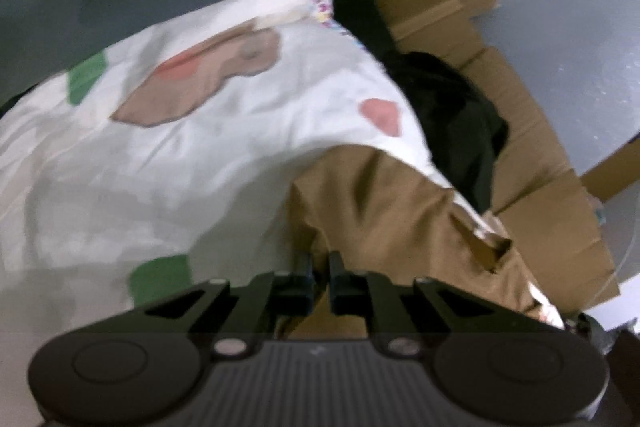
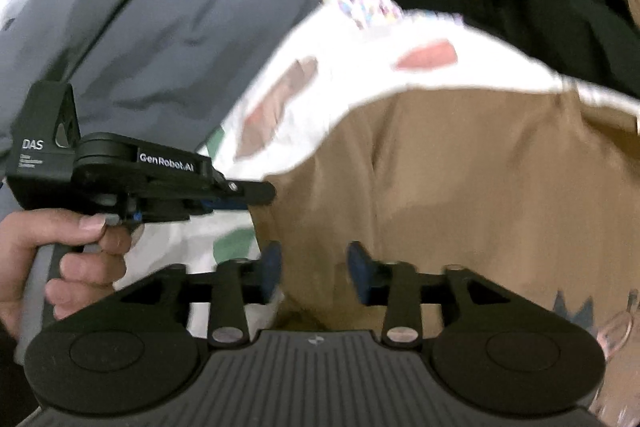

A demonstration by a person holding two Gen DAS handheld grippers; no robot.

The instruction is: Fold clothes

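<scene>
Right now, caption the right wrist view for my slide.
Open right gripper above brown garment; left gripper at its edge.

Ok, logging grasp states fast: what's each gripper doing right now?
Left gripper: shut on the brown garment.
Right gripper: open, holding nothing, over the brown garment.

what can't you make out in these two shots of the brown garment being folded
- Brown garment: type unclear; both views blurred, near edge behind the left gripper.
- Whether left fingers pinch cloth: contact blurred.
- Black clothing: shapeless, partly under white patterned sheet.
- Right gripper: open, bottom-right print cut off.
</scene>
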